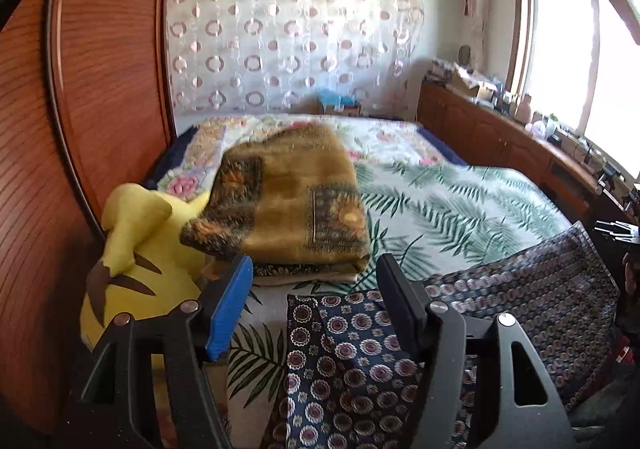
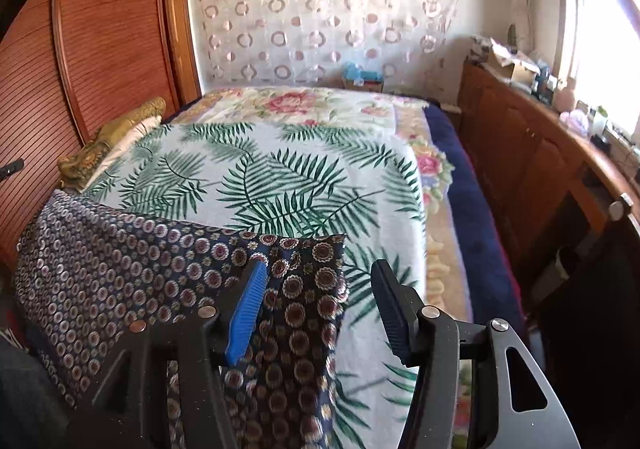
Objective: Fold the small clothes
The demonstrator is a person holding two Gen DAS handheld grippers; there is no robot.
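Between the left claw's (image 1: 314, 289) parted jaws lies the dark patterned cloth (image 1: 360, 349), untouched; right claw (image 2: 318, 287) wide too, cloth's corner (image 2: 300, 289) just under its left finger, on the bed (image 2: 280, 169)

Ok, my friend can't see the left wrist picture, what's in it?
The open left gripper hovers over a dark patterned cloth lying on a bed with a leaf-print cover. Behind it sit a folded brown blanket and a yellow plush toy, beside a wooden wardrobe.
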